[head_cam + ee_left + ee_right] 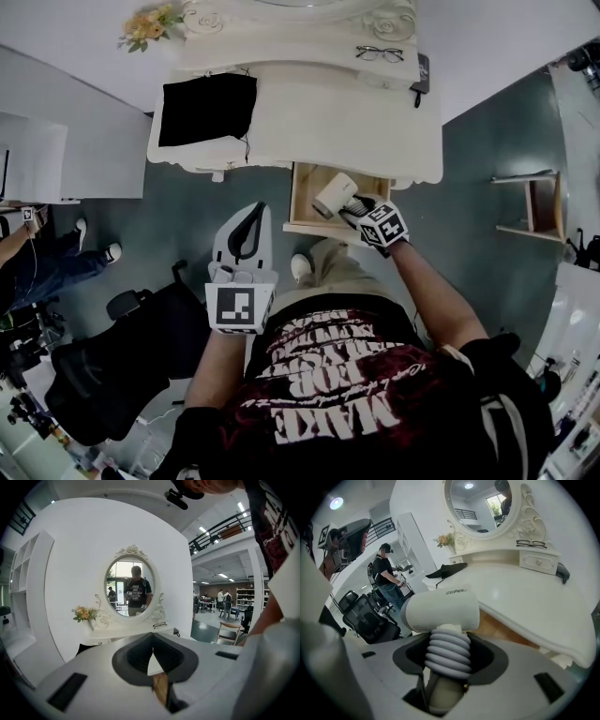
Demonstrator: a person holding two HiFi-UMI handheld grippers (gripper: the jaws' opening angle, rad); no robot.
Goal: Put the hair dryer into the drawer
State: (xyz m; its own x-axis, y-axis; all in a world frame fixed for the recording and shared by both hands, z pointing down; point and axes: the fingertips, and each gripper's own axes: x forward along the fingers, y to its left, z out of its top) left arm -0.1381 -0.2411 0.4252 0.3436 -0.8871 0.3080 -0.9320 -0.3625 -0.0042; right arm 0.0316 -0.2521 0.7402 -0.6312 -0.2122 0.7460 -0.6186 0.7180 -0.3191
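Just past drawer (314,228) front edge: hair dryer (335,196).

- The hair dryer (336,197) (440,611) is a compact white one: a short, smooth barrel with small grey lettering on its side and a pale grey ribbed collar where the handle joins.
- It is held off any surface, its handle clamped at the ribbed collar between the 2 jaws of the right gripper (356,210) (447,660), with the barrel lying crosswise on top.
- It hangs over the right half of the drawer's opening.
- The drawer (302,202) (501,625) is pulled out from the dressing table's (375,131) front edge, right of the middle.
- It stands open, a shallow box with a light wood inside.
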